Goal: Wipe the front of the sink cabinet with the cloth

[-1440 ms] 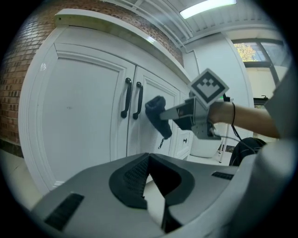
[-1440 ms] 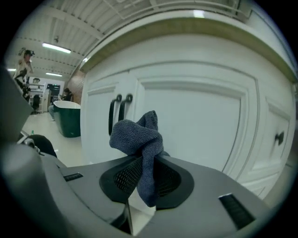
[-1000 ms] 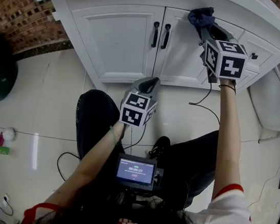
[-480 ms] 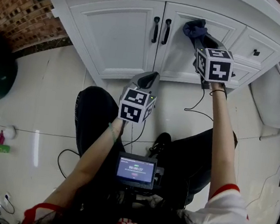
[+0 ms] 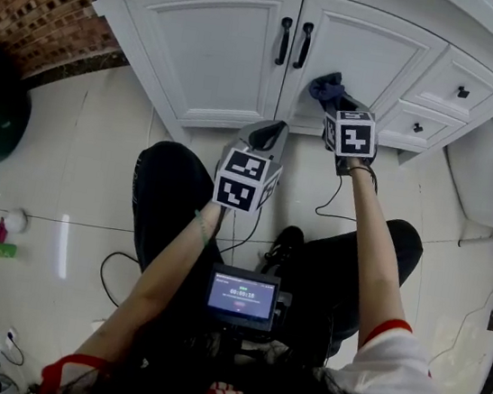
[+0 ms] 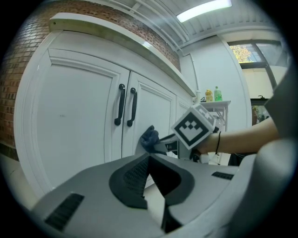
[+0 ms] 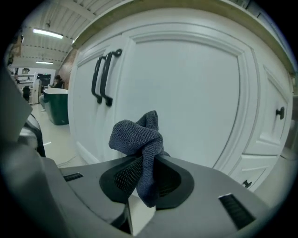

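Head view: right gripper [image 5: 331, 99] outstretched forward

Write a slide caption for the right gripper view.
Right gripper grips a grey cloth in front of the white cabinet door.

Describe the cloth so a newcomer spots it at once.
On the white panelled sink cabinet, find the right-hand door. Low on it, the right gripper pinches a bunched blue-grey knitted cloth: soft and crumpled, unlike the rigid black handles.
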`<state>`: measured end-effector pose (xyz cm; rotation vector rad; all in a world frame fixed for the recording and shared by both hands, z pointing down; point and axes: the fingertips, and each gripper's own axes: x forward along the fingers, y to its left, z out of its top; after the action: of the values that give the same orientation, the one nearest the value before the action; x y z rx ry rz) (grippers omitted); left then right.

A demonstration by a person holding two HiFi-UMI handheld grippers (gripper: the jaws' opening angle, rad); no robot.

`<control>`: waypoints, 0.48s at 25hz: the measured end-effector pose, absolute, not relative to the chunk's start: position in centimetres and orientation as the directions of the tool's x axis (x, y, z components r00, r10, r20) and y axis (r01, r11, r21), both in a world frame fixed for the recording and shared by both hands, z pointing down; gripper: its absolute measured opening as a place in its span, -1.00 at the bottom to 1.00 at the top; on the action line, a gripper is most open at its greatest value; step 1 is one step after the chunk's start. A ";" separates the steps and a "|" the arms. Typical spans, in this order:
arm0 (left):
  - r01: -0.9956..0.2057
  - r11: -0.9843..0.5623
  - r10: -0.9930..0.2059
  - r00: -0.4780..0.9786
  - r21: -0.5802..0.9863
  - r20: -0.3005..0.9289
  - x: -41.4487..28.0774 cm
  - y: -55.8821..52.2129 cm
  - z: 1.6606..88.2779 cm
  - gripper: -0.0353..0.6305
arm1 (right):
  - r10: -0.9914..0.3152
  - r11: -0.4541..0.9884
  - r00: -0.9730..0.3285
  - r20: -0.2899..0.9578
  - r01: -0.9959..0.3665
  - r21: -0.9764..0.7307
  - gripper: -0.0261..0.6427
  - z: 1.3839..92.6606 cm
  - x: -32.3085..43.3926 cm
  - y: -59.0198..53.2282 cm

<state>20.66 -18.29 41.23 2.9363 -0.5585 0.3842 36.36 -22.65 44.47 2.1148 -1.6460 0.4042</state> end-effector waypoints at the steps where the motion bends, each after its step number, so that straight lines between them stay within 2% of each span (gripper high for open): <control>1: -0.375 -0.924 -0.342 0.899 0.078 0.274 20.6 -18.3 41.4 -0.80 | -0.831 -0.203 0.251 0.496 -0.968 0.150 -0.66 45.8 36.2 -22.8; 12: -0.390 -0.915 -0.346 0.890 0.101 0.297 19.5 -19.5 43.1 -0.79 | -0.681 -0.235 0.228 0.696 -0.968 0.086 -0.66 58.9 35.4 -22.5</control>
<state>19.53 -19.53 43.06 2.8997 -0.5685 0.4119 35.41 -22.47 58.93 1.9938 -1.5110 0.7335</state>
